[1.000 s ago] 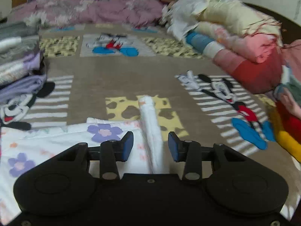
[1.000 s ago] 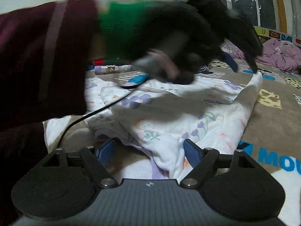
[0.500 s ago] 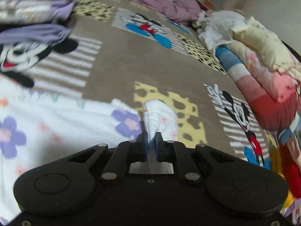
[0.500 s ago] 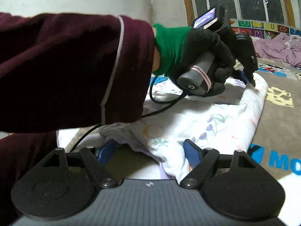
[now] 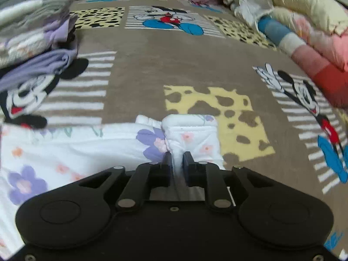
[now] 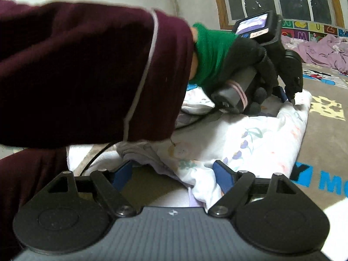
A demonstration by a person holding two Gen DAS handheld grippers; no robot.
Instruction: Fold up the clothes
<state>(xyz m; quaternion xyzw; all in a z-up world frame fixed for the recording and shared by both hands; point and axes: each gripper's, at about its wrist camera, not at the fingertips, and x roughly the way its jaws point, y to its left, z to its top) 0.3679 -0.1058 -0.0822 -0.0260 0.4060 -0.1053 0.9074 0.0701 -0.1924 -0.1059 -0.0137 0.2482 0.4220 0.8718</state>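
Left hand-held gripper [image 5: 177, 154]: jaws drawn narrow, pinching a ridge of the floral garment [image 5: 71, 150] at its far corner; the pinched cloth bunches up just ahead of the fingers.
Right hand-held gripper [image 6: 174, 174]: jaws spread wide, holding nothing; a rumpled near edge of the same garment lies between the blue pads [image 6: 224, 175], not clamped.
Person: a maroon sleeve [image 6: 87, 71] crosses the right wrist view; a dark gloved hand with a green cuff [image 6: 250, 65] grips the left tool's handle, which carries a small lit screen.
Garment position: white cloth with purple and pink flowers, spread on the patterned blanket [image 5: 174, 61], partly doubled over and wrinkled, one long edge rolled thick along the right side in the right wrist view.
Surroundings: stack of folded clothes [image 5: 32, 28] at the far left; heap of bedding [image 5: 304, 26] at the far right; purple cover along the back.
Progress, as a judgement: the garment is mid-fold, not yet a neat packet; one corner is gripped, the near end is loose. The stack suggests other pieces are done, though that cannot be settled. What looks left is squaring up this piece.
Writing: blue letters "MO" [image 6: 326, 182] on the blanket, cut off by the frame; letter tiles "M", "U", "Z" [image 6: 308, 30] on the far wall. No brand readable.
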